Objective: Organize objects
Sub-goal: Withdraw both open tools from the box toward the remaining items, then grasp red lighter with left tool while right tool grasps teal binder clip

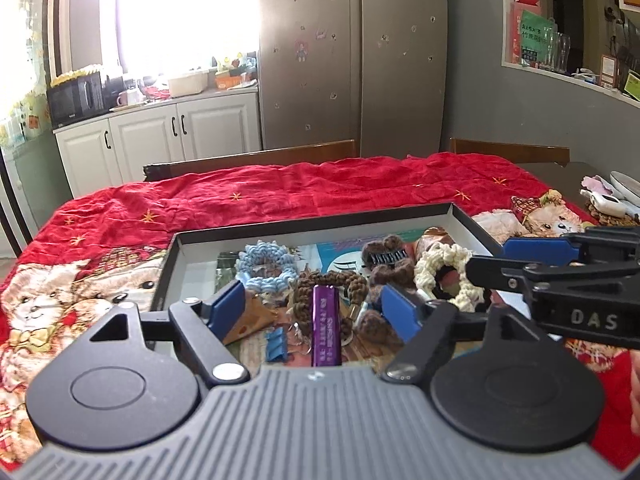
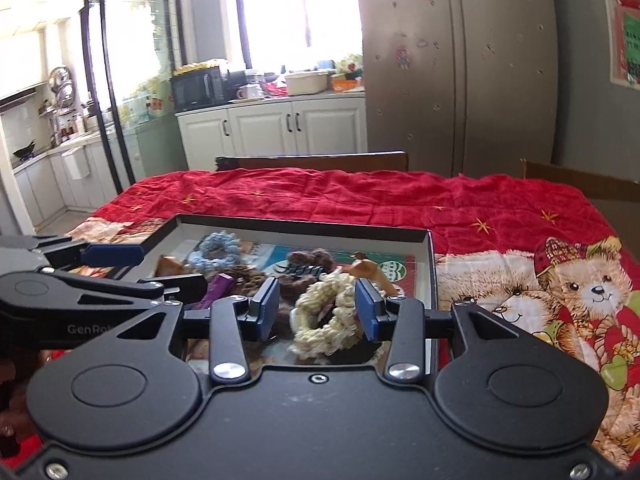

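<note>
A shallow black box [image 1: 320, 218] [image 2: 304, 226] lies on the red tablecloth and holds several hair accessories. Inside are a light blue scrunchie [image 1: 266, 270] [image 2: 218, 246], a brown braided scrunchie [image 1: 332, 282], a cream scrunchie [image 1: 442, 268] [image 2: 328, 312], a brown claw clip [image 1: 386, 258] [image 2: 306, 266] and a purple tube [image 1: 326, 326] [image 2: 216, 286]. My left gripper [image 1: 316, 306] is open over the box's near side, its fingers either side of the purple tube. My right gripper [image 2: 318, 306] is open, its blue pads flanking the cream scrunchie without gripping it.
A red tablecloth with teddy bears [image 1: 280, 188] [image 2: 560, 280] covers the table. White objects and a plate [image 1: 612, 196] sit at the far right. Two wooden chair backs [image 1: 256, 158] [image 2: 312, 160] stand beyond the table, then cabinets and a fridge [image 1: 352, 52].
</note>
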The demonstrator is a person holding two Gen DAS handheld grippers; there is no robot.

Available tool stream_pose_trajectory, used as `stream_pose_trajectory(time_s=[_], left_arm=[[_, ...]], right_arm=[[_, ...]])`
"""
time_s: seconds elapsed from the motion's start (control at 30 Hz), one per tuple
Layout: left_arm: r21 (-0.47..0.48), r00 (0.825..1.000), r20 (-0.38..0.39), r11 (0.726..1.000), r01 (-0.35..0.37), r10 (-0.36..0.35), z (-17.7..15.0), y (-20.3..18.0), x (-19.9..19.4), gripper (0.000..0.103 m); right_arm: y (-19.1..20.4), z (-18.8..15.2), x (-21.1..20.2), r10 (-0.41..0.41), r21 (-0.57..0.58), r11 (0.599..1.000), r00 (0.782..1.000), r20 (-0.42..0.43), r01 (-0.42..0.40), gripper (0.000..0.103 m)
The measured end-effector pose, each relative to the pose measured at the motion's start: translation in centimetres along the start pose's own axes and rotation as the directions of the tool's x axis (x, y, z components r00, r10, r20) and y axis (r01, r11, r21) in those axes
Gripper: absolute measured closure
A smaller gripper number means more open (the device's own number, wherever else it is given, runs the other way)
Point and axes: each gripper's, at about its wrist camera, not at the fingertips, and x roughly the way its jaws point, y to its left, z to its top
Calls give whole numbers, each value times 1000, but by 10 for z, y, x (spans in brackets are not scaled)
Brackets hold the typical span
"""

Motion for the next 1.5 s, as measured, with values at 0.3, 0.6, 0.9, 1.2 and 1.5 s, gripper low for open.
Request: stream_pose_trajectory(time_s=[0.3, 0.6, 0.9, 1.2, 1.5], left_arm=[[33, 1000, -8, 999, 9, -9, -25, 5, -40, 16], [117, 993, -69, 988, 100, -93, -66, -5, -67, 7], [205, 985, -122, 968, 145, -122, -96, -19, -65, 5], [229, 973, -152, 951, 207, -175, -105, -22, -53, 5], [139, 961, -169, 960, 244, -220, -103, -9, -47, 22]], right_arm=[[26, -25, -48, 79, -109, 991, 997, -28, -81, 63], [26, -51, -71, 85, -116, 989, 994, -66, -93, 63], [30, -62, -72, 112, -127, 984, 989, -97, -124, 63], [40, -70, -60, 142, -154, 975, 980, -137, -163, 63], [52, -79, -51, 179, -188, 959, 968, -175, -211, 63]])
